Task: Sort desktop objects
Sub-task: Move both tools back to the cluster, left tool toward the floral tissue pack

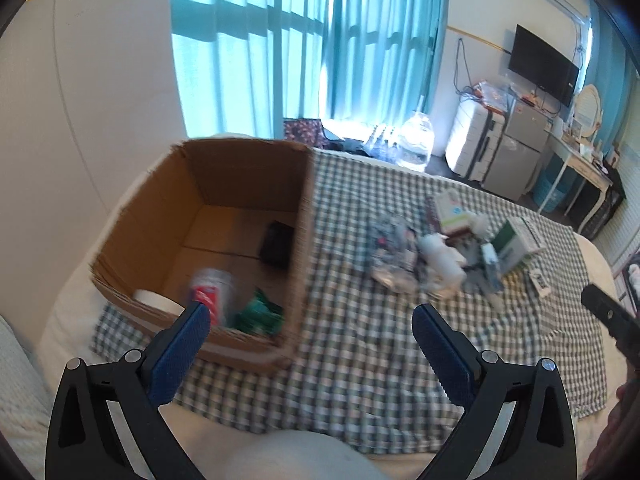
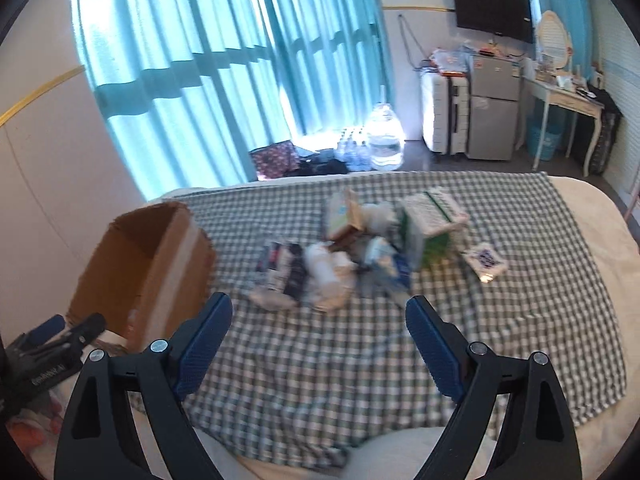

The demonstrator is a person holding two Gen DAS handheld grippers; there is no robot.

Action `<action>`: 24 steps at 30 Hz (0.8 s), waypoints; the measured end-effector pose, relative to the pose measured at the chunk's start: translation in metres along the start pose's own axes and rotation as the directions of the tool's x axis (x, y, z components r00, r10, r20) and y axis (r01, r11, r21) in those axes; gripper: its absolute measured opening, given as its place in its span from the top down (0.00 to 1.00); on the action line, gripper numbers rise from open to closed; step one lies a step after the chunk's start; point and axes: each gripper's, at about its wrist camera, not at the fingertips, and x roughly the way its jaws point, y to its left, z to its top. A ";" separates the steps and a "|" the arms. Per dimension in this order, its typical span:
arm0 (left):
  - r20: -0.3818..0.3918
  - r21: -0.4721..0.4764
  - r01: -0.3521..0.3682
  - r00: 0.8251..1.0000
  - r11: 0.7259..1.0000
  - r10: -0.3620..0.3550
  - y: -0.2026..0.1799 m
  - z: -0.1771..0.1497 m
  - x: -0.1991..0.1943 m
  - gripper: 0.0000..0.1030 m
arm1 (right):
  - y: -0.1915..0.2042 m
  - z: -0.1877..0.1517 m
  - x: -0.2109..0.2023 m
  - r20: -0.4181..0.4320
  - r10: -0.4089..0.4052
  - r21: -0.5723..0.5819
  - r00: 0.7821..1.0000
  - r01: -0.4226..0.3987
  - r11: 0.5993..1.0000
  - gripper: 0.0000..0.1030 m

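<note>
left gripper (image 1: 310,322): jaws spread wide, nothing between the blue pads – hangs above the near edge of the checked cloth, left finger over the box's near wall.
right gripper (image 2: 319,314): jaws also wide apart, empty – over bare cloth, short of the pile.
cardboard box (image 1: 308,216): open top, sits on the left end of the cloth, tilted toward the left wrist camera.
box contents: black flat item (image 1: 276,245) on the floor near the right wall; clear jar with red label (image 1: 212,292), white roll (image 1: 156,300) and green crinkly packet (image 1: 258,316) along the near wall. All blurred, can't read any labels.
pile (image 2: 340,256): loose heap mid-cloth, well apart from the box – white bottle (image 2: 320,266), dark-and-white pouch (image 2: 282,268), blue-white packet (image 2: 386,262), beige carton (image 2: 340,216) behind. Motion blur, finer detail can't be told.
green-and-white box (image 2: 430,220): right side of the pile, tipped on an edge.
small sachet (image 2: 486,260): lies flat, alone, just right of the pile.
checked cloth (image 2: 320,360): green-white gingham over a pale bed (image 2: 600,216), wrinkled at the near edge.
cross-view: the left gripper shows at the lower left of the right wrist view beside the box; the right gripper's black finger pokes in at the right edge of the left wrist view.
background: teal curtains (image 2: 224,60), large water jug (image 2: 385,140) on the floor, wall TV (image 2: 494,10), small fridge (image 2: 494,108).
</note>
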 end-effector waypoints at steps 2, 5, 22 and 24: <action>-0.024 -0.011 0.018 1.000 1.000 -0.018 -0.016 -0.004 0.003 0.00 | -0.021 -0.005 -0.004 -0.012 -0.016 0.026 1.000 0.017 1.000 0.13; -0.041 -0.020 0.054 0.998 0.998 -0.055 -0.040 -0.010 0.007 0.00 | -0.045 -0.012 -0.013 0.001 -0.022 0.062 1.000 0.022 0.998 0.13; -0.127 0.074 0.069 0.990 0.995 -0.060 -0.109 -0.017 0.077 0.00 | -0.117 -0.025 0.028 -0.035 -0.092 0.139 0.995 0.096 0.986 0.13; -0.134 0.067 0.057 0.990 0.996 -0.048 -0.111 -0.016 0.088 0.00 | -0.127 -0.025 0.037 -0.047 -0.110 0.155 0.993 0.116 0.981 0.13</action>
